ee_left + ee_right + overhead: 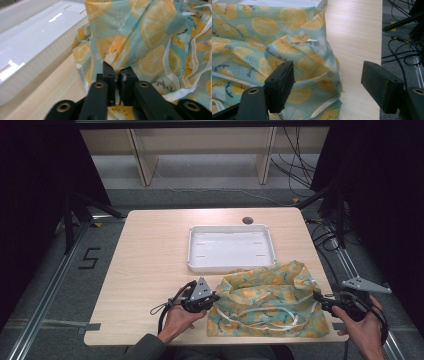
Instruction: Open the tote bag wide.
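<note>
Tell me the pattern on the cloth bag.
Orange and yellow citrus slices on pale teal cloth bag; clearest in the left gripper view.

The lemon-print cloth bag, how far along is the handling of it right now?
Done: the left tongs have shut on a fold at the left edge of the lemon-print cloth bag. In hand: the right tongs stand open at the bag's right edge, the fabric between them but not pinched. Left: closing the right tongs and moving the bag, perhaps to the white tray, which holds nothing; the bag lies crumpled on the table.
</note>
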Demonstrator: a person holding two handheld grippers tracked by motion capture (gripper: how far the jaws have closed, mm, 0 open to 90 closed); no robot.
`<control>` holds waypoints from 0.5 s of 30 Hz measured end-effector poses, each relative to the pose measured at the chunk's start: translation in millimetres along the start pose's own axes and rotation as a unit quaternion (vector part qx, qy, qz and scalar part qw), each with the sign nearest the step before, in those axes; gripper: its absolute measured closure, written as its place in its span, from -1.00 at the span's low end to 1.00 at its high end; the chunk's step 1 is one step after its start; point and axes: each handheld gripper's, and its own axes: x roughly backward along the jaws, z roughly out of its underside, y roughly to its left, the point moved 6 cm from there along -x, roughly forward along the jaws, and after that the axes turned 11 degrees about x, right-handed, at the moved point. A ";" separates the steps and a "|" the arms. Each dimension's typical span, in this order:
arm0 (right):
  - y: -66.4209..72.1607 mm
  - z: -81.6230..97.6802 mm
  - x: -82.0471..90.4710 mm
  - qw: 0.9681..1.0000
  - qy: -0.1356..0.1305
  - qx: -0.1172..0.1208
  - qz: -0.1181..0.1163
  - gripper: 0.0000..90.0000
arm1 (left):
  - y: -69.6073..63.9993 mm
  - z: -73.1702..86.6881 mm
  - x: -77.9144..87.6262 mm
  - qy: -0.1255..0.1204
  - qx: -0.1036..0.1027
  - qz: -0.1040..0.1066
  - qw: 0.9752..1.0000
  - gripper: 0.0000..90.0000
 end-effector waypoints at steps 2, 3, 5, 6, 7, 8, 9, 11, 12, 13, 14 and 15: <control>-0.6 0.2 -0.2 1.000 -0.002 0.002 0.002 -0.39 | -1.4 0.3 1.3 0.003 0.003 0.004 1.000 0.97; -0.7 0.2 -0.2 1.000 -0.002 0.002 0.002 -0.39 | -1.4 0.3 1.3 0.003 0.003 0.004 1.000 0.97; -0.2 0.3 -0.3 1.000 0.000 0.002 0.001 -0.39 | 1.0 0.3 4.9 0.010 -0.015 0.002 1.000 0.97; 1.0 -0.1 0.4 1.000 0.001 -0.003 -0.004 -0.39 | 2.1 -0.9 5.1 0.002 -0.022 0.002 1.000 0.97; 1.6 -0.4 0.4 1.000 0.000 -0.003 -0.003 -0.39 | 2.7 -0.2 6.8 0.007 -0.014 0.005 1.000 0.97; 3.8 -0.2 1.1 1.000 0.004 -0.013 0.001 -0.39 | 5.5 -0.8 8.3 0.005 -0.028 0.001 1.000 0.97; 2.4 -0.3 0.1 1.000 0.001 -0.002 0.004 -0.39 | 7.8 0.1 11.1 0.014 -0.030 -0.002 0.999 0.97; 4.5 -0.2 0.1 1.000 0.003 -0.008 0.001 -0.39 | 10.7 1.1 13.9 0.009 -0.020 -0.001 1.000 0.97; 4.5 -0.2 -0.3 1.000 0.004 -0.005 0.001 -0.39 | 12.8 1.7 15.8 0.009 -0.017 -0.004 1.000 0.97; 5.9 0.1 -0.6 1.000 0.006 -0.010 0.000 -0.39 | 15.8 2.5 19.1 0.020 -0.027 -0.005 0.999 0.97; 6.9 0.2 -1.1 1.000 0.009 -0.010 -0.002 -0.39 | 16.4 3.3 20.6 0.017 -0.016 -0.006 1.000 0.97; 6.7 -0.3 -1.4 1.000 0.007 -0.002 -0.003 -0.39 | 19.0 4.1 22.9 0.017 -0.022 -0.007 1.000 0.97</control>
